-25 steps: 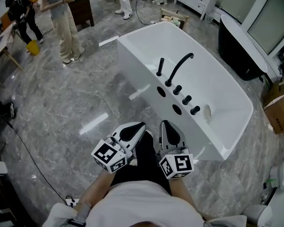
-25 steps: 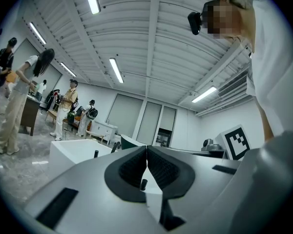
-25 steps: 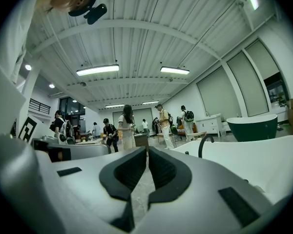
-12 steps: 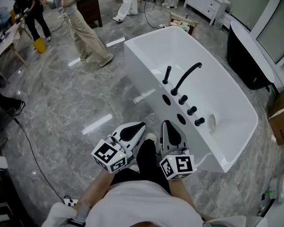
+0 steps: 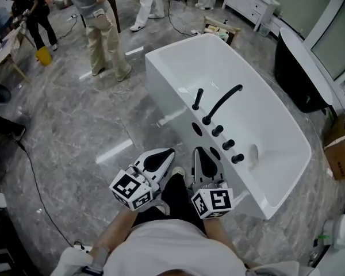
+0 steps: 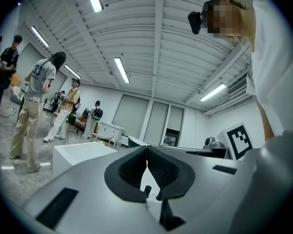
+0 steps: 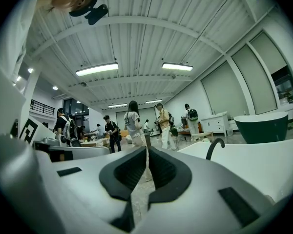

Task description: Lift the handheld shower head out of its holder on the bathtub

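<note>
Approach was the step in hand. The left claw [image 5: 161, 157] and right claw [image 5: 202, 156], both closed and empty, were short of the bathtub [image 5: 167, 88]. The handheld shower head [image 5: 198, 96] stood in its holder [image 5: 195, 107] on the near rim, beside the arched spout [image 5: 221, 101]. Next, a claw likely had to open and reach it.

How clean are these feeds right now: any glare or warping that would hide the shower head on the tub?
Head view: evenly lit and sharp, the black shower head stands out against the white bathtub; glare only as streaks on the floor. Left gripper view: heavy fisheye bending, dark corners, bright ceiling lights. Right gripper view: same warping, the tub's spout small at the edge.
</note>
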Demonstrator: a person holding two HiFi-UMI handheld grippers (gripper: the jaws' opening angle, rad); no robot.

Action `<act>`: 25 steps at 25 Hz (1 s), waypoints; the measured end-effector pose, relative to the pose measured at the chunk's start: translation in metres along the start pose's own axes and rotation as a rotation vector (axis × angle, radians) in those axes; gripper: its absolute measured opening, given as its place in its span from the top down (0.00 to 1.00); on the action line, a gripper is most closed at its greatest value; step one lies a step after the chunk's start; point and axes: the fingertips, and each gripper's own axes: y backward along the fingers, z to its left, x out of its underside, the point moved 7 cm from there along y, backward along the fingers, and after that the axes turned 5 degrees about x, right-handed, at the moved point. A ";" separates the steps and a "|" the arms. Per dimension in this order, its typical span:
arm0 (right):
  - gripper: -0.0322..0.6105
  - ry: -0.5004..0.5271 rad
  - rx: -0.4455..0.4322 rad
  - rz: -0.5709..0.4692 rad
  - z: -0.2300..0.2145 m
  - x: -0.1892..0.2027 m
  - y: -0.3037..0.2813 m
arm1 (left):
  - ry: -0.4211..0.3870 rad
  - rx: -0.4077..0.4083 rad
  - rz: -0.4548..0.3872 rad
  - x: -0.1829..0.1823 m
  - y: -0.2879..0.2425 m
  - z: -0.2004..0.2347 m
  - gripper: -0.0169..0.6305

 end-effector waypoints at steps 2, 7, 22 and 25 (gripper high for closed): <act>0.91 0.001 0.000 0.000 -0.008 -0.002 -0.009 | 0.002 0.001 -0.001 -0.001 -0.011 0.007 0.96; 0.91 0.002 0.001 -0.006 -0.026 -0.011 -0.030 | 0.001 0.014 -0.002 -0.007 -0.037 0.020 0.96; 0.91 0.002 0.027 0.067 -0.086 -0.015 -0.103 | 0.016 0.027 0.020 -0.010 -0.113 0.074 0.96; 0.91 0.005 0.026 0.078 -0.099 -0.015 -0.119 | 0.024 0.023 0.020 -0.009 -0.131 0.086 0.96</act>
